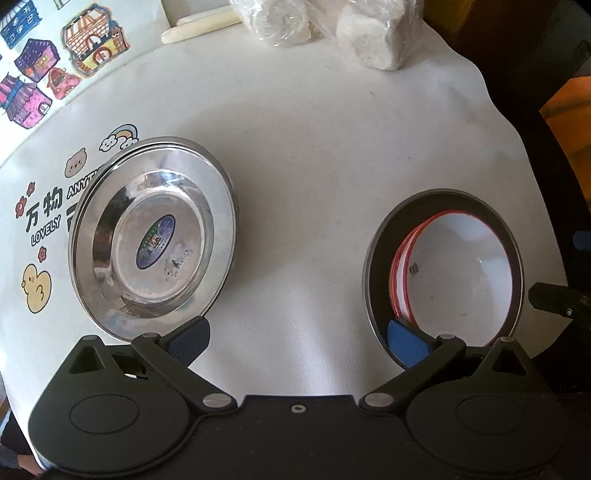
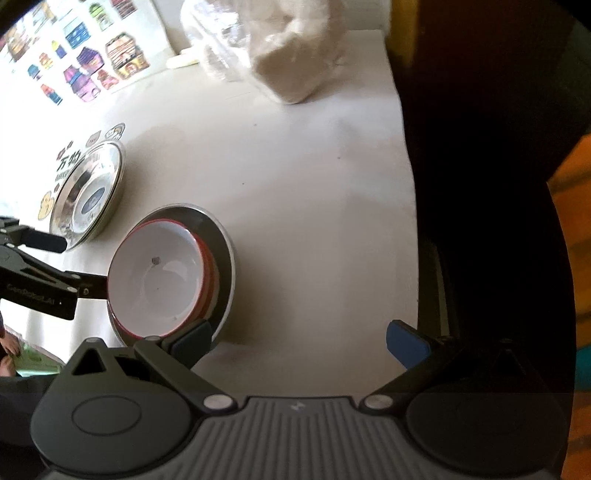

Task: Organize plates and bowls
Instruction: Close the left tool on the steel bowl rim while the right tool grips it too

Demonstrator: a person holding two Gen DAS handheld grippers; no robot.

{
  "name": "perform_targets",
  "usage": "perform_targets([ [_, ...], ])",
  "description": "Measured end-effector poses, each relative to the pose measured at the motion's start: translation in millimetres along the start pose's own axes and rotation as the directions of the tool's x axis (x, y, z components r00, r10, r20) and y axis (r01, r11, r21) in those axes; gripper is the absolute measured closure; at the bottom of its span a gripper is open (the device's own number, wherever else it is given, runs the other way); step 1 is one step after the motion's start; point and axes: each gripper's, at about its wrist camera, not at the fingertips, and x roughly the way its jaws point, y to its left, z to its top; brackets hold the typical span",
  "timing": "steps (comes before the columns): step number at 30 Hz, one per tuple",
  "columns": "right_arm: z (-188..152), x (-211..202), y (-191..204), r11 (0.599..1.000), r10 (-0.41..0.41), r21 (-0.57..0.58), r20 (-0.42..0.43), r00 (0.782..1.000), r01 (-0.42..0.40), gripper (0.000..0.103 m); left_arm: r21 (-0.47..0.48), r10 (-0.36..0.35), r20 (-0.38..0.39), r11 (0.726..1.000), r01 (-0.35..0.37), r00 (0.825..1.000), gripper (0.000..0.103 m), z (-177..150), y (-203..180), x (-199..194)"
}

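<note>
A stack of steel plates (image 1: 151, 236) lies on the white table (image 1: 314, 147) at the left. To its right, white bowls with red rims (image 1: 454, 269) are nested inside a steel plate (image 1: 380, 229). My left gripper (image 1: 297, 341) is open and empty, low over the table between the two stacks; its right pad (image 1: 406, 345) overlaps the near rim of the bowl stack. In the right wrist view the bowls (image 2: 159, 280) sit in their plate (image 2: 221, 240) and the steel plates (image 2: 88, 192) lie behind. My right gripper (image 2: 299, 343) is open and empty, right of the bowls.
Wrapped white rolls (image 1: 373, 33) and a pale stick (image 1: 199, 26) lie at the table's far edge. Cartoon stickers (image 1: 40, 221) cover the left of the table. The table's right edge (image 1: 517, 155) drops to dark floor.
</note>
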Motion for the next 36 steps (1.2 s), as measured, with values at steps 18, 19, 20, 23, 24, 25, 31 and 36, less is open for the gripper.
perform_targets([
  [18,8.9,16.9,12.1,0.991,-0.024,-0.134,0.031,0.999,0.028,0.000,0.005,0.045,-0.005,0.999,-0.045,0.999,0.001,2.2,-6.8,10.6],
  [19,7.9,17.7,13.3,0.989,-0.025,-0.144,0.035,0.999,0.030,0.000,0.006,0.047,-0.004,0.999,-0.047,0.999,0.001,2.0,-7.4,10.2],
  [20,6.7,18.2,14.6,0.988,-0.027,-0.152,0.041,0.999,0.033,0.000,0.004,0.050,-0.002,0.999,-0.050,0.999,0.001,2.2,-7.5,10.0],
  [23,3.3,16.8,15.6,0.987,-0.019,-0.160,0.067,0.998,0.029,0.003,-0.002,0.050,0.001,0.999,-0.050,0.999,0.003,2.2,-7.2,9.0],
  [24,1.6,16.1,16.1,0.987,-0.011,-0.161,0.073,0.997,0.023,0.006,-0.003,0.048,0.002,0.999,-0.048,0.999,0.005,2.0,-7.6,8.5],
  [25,0.5,14.8,16.9,0.986,-0.003,-0.165,0.079,0.997,0.016,0.010,-0.001,0.047,0.004,0.999,-0.047,0.999,0.005,2.2,-7.6,8.2],
  [31,-3.7,7.5,23.1,0.979,0.045,-0.203,0.094,0.995,-0.025,0.033,0.004,0.045,0.010,0.999,-0.045,0.999,0.011,1.9,-10.1,5.5],
  [36,-5.3,3.4,21.2,0.980,0.105,-0.180,0.082,0.991,-0.089,0.052,0.006,0.003,0.019,1.000,-0.003,1.000,0.030,0.4,-10.9,2.2],
])
